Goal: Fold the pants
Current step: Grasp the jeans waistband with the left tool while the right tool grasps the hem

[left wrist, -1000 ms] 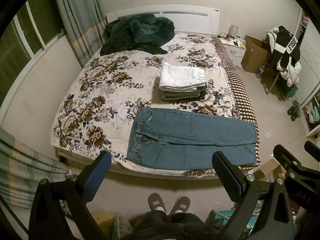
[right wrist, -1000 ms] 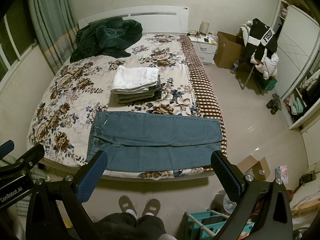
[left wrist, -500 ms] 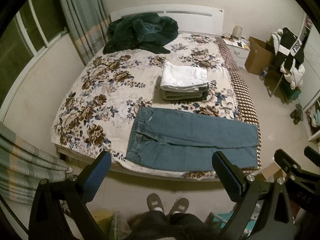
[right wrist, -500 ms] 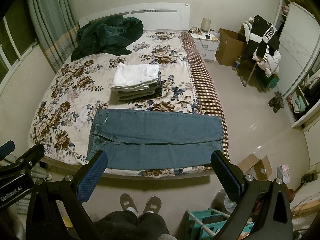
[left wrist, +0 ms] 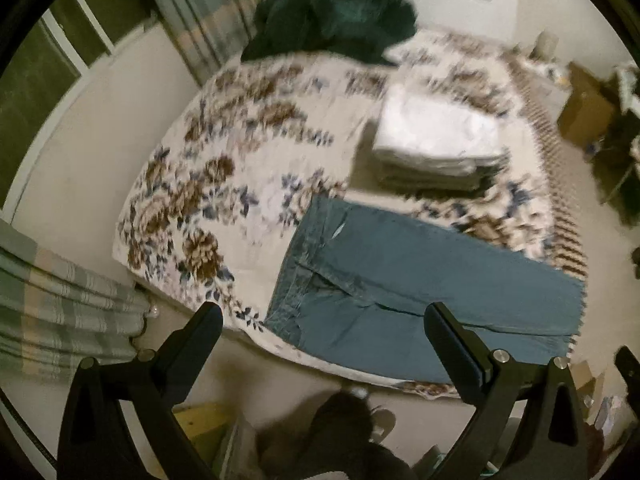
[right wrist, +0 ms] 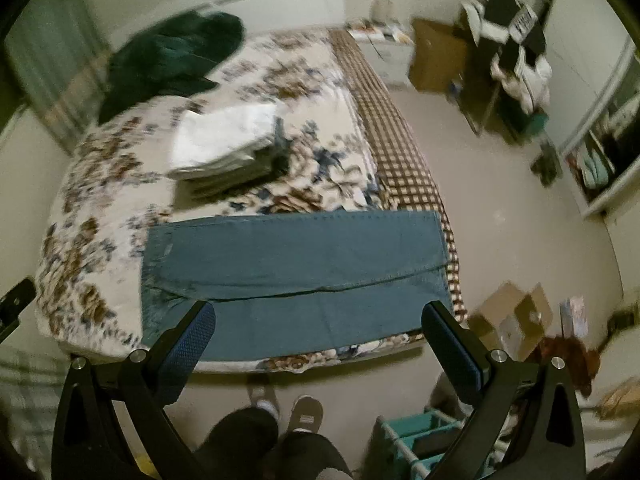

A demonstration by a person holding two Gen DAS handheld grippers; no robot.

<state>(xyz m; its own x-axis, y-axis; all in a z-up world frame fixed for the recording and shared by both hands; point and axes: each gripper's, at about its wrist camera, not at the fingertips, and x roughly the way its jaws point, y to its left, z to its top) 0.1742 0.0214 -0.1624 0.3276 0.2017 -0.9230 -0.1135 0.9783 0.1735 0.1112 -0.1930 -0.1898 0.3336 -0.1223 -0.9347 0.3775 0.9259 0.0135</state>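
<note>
I hold both tongs — left gripper (left wrist: 322,320) and right gripper (right wrist: 318,318) — spread wide and empty above the jeans (right wrist: 296,276), which lie flat along the bed's (left wrist: 224,208) near edge at 12 o'clock, ready to grab.

This is a bedroom in a home. A big bed (right wrist: 100,240) with a flowery blanket fills the room. Beside the bed's head stands a small white nightstand (right wrist: 390,50). Curtains (left wrist: 200,16) hang on the bed's other side. Folded clothes (right wrist: 228,140) sit on the bed.
</note>
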